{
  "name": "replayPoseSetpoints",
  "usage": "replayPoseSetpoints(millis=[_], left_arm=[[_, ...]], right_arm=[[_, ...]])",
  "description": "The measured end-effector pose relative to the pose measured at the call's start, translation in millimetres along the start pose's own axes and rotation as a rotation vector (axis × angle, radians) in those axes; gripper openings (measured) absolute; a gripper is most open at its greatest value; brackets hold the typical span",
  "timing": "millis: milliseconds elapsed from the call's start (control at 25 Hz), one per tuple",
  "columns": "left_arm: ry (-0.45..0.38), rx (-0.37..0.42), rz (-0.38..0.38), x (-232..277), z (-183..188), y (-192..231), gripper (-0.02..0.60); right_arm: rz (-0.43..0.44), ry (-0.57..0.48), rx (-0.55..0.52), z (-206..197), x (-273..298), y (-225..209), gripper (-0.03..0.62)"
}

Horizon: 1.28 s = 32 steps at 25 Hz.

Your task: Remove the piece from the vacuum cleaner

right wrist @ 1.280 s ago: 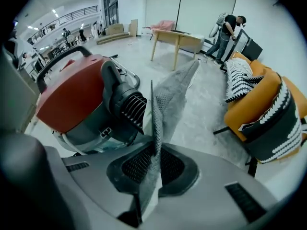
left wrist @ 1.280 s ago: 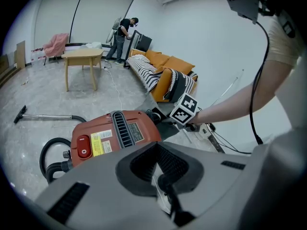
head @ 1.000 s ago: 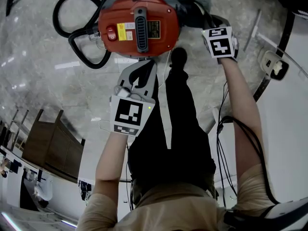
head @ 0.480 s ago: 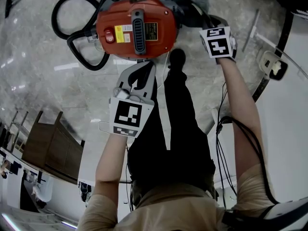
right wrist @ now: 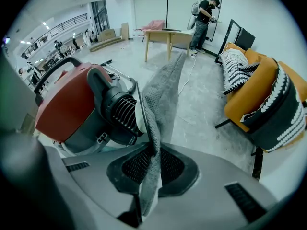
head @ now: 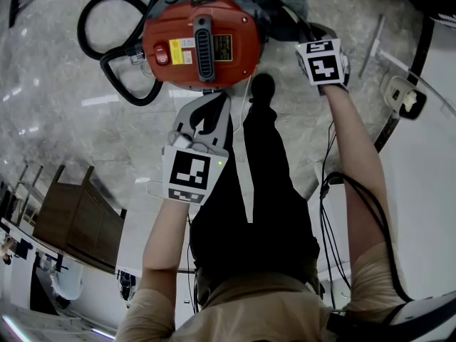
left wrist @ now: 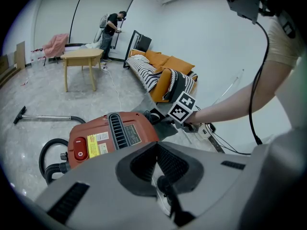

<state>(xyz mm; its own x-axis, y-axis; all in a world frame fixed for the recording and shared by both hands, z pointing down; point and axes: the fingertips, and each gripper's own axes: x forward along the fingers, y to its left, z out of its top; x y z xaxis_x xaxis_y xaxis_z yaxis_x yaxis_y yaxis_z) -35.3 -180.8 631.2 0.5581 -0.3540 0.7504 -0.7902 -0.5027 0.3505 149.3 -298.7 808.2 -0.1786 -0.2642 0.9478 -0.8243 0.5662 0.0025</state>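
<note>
The red vacuum cleaner stands on the floor in front of me, its black hose looping off to the left. My right gripper is shut on a grey cloth piece that rises from the jaws along the vacuum's dark side. In the head view this gripper is at the vacuum's right edge. My left gripper hovers just short of the vacuum's near side, jaws together with nothing seen between the pads. In its own view the left gripper points at the red lid.
An orange sofa stands to the right and a wooden table behind the vacuum, with a person beyond it. A vacuum tube lies on the floor at left. Cables and a plug block lie at right.
The vacuum sits slightly further left in the head view than a second ago. Both grippers have hardly moved, and the right one keeps its hold on the grey cloth.
</note>
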Motion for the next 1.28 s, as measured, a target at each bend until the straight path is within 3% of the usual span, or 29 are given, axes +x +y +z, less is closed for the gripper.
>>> replayPoseSetpoints(millis=[720, 1120, 1280], left_arm=[[0.000, -0.010, 0.010, 3.5, 1.8, -2.4, 0.003], [0.017, 0.015, -0.014, 10.9, 6.0, -13.3, 0.003], [0.016, 0.035, -0.021, 11.9, 11.5, -16.3, 0.003]], right_arm=[[-0.034, 0.020, -0.036, -0.8, 3.5, -22.3, 0.025], [-0.020, 0.008, 0.090, -16.3, -5.9, -39.8, 0.025], [0.008, -0.004, 0.264, -30.3, -11.6, -52.2, 0.025]])
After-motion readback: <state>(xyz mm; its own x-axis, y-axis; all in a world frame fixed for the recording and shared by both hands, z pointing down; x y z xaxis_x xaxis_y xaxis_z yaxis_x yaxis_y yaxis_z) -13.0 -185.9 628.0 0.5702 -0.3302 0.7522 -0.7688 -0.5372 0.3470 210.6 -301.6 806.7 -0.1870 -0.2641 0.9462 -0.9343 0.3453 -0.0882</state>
